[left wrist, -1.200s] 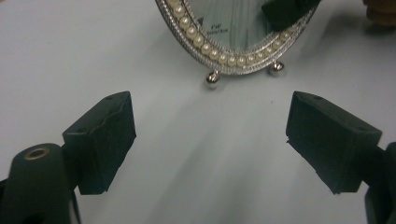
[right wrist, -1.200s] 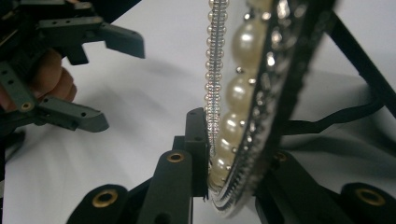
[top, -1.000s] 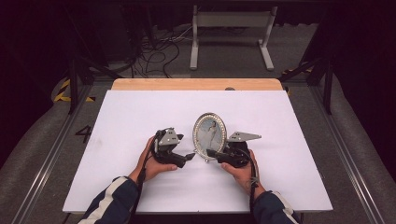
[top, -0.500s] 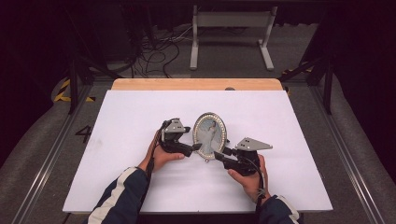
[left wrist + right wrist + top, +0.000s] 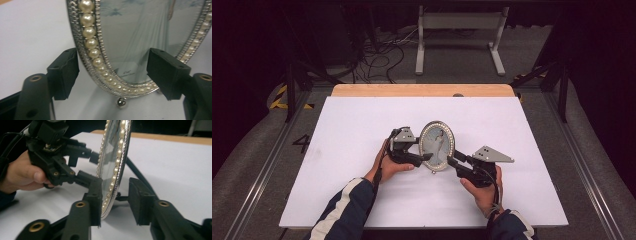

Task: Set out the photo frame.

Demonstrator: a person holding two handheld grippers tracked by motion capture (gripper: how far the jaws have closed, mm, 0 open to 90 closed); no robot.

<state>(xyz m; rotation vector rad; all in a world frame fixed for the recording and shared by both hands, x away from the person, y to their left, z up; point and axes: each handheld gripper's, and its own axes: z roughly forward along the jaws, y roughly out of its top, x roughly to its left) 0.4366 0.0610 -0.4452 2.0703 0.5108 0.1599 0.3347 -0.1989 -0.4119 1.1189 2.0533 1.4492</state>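
An oval picture frame (image 5: 437,145) edged with pearls stands upright near the middle of a white desk (image 5: 352,125). The left claw (image 5: 424,157) reaches in from the frame's left, its jaws spread apart on either side of the lower rim. The right claw (image 5: 452,160) comes from the right, its jaws also apart, straddling the frame's edge, one pad touching or nearly touching the rim.

Open table surface (image 5: 362,130) is left on all sides; the centre is obstructed by the upright oval frame (image 5: 437,145), flanked by both grippers.
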